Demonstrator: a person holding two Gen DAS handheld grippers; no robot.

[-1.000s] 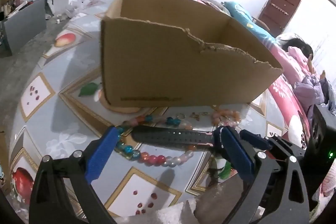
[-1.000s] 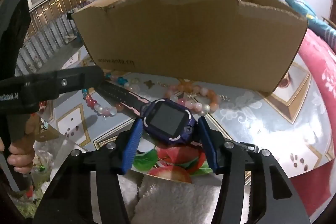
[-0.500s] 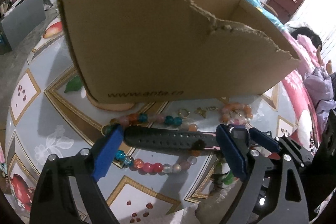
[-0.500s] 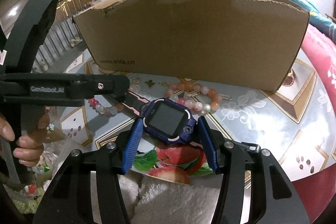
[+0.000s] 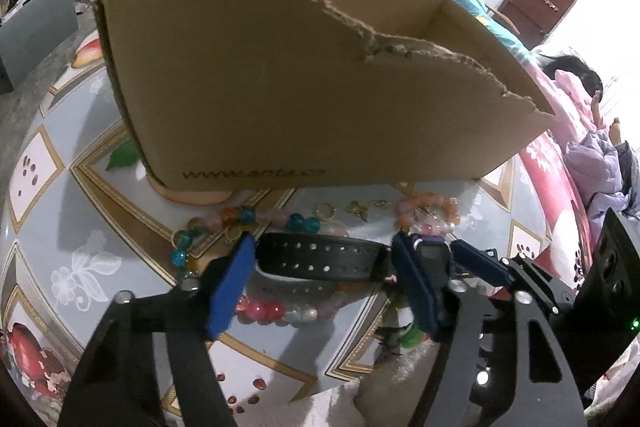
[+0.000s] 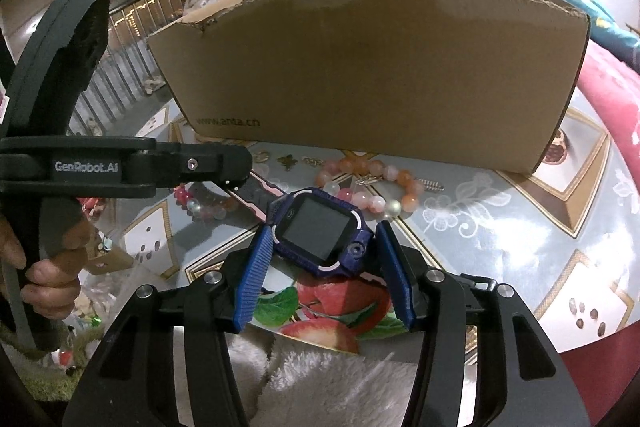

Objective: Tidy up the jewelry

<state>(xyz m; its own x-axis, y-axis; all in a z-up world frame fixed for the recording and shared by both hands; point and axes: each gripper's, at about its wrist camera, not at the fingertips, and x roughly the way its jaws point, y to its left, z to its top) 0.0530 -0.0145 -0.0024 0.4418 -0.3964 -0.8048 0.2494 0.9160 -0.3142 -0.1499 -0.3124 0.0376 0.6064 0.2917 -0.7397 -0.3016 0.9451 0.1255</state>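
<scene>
A purple kids' smartwatch (image 6: pixel 320 233) sits between the fingers of my right gripper (image 6: pixel 324 247), which is shut on its case. Its black perforated strap (image 5: pixel 320 261) runs across my left gripper (image 5: pixel 324 263), whose blue fingers stand wide at either end of the strap; whether they press it I cannot tell. The strap hangs a little above the table. Behind stands a torn cardboard box (image 5: pixel 304 83), also in the right wrist view (image 6: pixel 372 75). A multicoloured bead bracelet (image 5: pixel 280 311) and an orange-pink bead bracelet (image 6: pixel 380 183) lie on the table under and beyond the watch.
Small gold charms and a ring (image 5: pixel 352 209) lie by the box base. The round table has a patterned fruit cloth (image 5: pixel 60 227). A white fluffy towel (image 6: pixel 340 379) lies at the near edge. A bed with pink bedding (image 5: pixel 560 163) is on the right.
Both grippers have moved closer to the box with the watch between them, and the strap has lifted off the beads. The right gripper stays shut on the watch case.
</scene>
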